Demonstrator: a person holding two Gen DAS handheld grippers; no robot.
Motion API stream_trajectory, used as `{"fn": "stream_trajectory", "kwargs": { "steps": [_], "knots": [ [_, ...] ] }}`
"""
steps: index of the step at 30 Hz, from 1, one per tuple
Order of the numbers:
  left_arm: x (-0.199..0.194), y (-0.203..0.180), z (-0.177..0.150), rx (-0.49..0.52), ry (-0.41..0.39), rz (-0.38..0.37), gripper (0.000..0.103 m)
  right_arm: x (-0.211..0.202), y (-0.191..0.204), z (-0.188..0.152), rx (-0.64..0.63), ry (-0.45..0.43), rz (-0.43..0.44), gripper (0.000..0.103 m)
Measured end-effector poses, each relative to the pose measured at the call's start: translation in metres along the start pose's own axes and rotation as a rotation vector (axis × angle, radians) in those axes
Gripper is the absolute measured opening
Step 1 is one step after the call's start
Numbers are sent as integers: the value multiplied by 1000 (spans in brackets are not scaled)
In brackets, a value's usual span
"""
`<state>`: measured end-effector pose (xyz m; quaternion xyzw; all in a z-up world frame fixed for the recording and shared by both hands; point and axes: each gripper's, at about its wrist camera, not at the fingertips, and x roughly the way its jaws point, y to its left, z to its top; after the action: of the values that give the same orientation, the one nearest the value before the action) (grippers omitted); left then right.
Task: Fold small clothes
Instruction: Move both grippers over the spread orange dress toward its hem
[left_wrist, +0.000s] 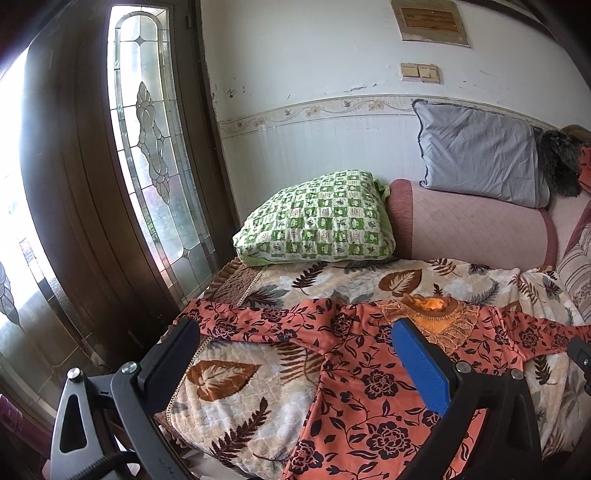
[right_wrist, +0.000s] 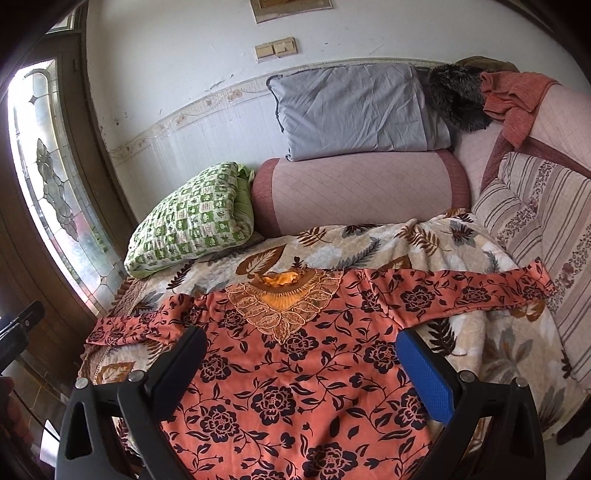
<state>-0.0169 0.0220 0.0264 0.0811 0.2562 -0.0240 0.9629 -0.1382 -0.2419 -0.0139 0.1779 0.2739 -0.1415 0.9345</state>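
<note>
An orange top with black flowers (right_wrist: 295, 387) lies spread flat on a leaf-patterned blanket (right_wrist: 369, 240), lace neckline (right_wrist: 282, 306) away from me, both long sleeves stretched out sideways. In the left wrist view the top (left_wrist: 354, 380) lies below and right, its left sleeve (left_wrist: 251, 321) reaching toward the bed's edge. My left gripper (left_wrist: 295, 332) is open and empty above the left sleeve and shoulder. My right gripper (right_wrist: 301, 341) is open and empty above the chest of the top.
A green checked pillow (right_wrist: 192, 218), a pink bolster (right_wrist: 362, 192) and a grey pillow (right_wrist: 351, 110) lie at the back by the wall. A striped cushion (right_wrist: 546, 236) is on the right. A glazed wooden door (left_wrist: 147, 147) stands left of the bed.
</note>
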Motion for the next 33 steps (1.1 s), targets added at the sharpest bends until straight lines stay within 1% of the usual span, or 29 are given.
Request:
{"fn": "stream_trajectory", "kwargs": {
  "steps": [11, 16, 20, 29, 33],
  "knots": [
    [2, 0, -1, 2, 7, 2, 103, 4, 0, -2, 9, 11, 3, 103],
    [2, 2, -4, 1, 14, -5, 103, 10, -4, -3, 19, 11, -15, 103],
    [-2, 5, -10, -7, 14, -16, 103, 22, -7, -1, 22, 36, -38, 103],
    [8, 18, -11, -31, 30, -4, 103, 26, 13, -2, -18, 52, -29, 103],
    [13, 14, -16, -29, 45, -25, 103, 23, 13, -3, -25, 54, -38, 103]
  ]
}}
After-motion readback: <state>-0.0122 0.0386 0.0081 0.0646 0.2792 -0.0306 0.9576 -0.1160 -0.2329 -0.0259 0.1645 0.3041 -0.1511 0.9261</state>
